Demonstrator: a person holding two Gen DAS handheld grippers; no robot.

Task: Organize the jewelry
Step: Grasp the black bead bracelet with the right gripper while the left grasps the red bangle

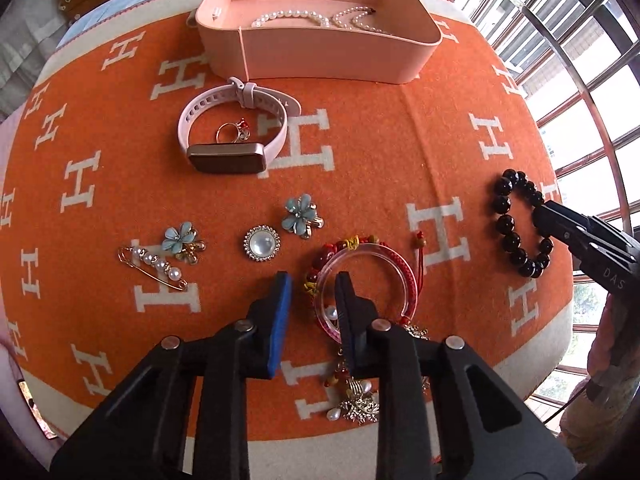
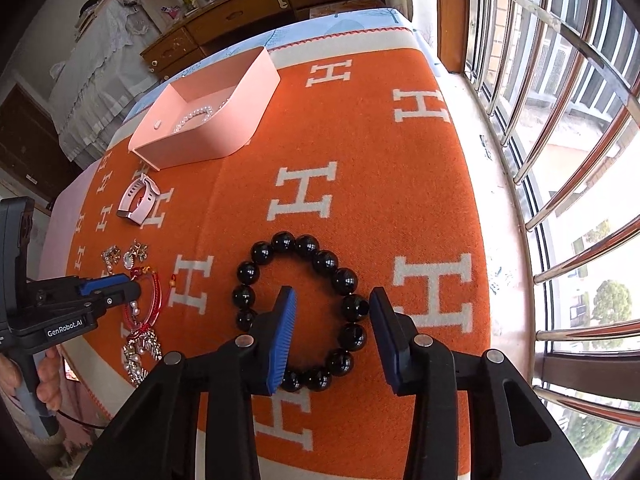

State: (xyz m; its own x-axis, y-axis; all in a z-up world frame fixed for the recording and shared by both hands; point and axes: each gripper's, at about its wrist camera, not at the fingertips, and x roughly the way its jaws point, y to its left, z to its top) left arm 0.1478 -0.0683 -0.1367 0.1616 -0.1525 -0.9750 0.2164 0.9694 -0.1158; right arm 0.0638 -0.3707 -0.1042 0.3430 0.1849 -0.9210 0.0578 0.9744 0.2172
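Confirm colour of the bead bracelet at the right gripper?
Glossy black beads, bracelet; clearest in the right wrist view.

"genrobot.ai" on left hand-held gripper (image 2: pixel 110 289), "h" letters across blanket (image 2: pixel 360 128)

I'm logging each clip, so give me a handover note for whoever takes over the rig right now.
Left gripper: open, straddling the rim of the clear bangle with the red cord bracelet.
Right gripper: open, straddling one side of the black bead bracelet.
Done: pearl strands lie in the pink box.
Left on the orange blanket: watch band, ring, two flower brooches, round brooch, pearl pin, gold brooch.
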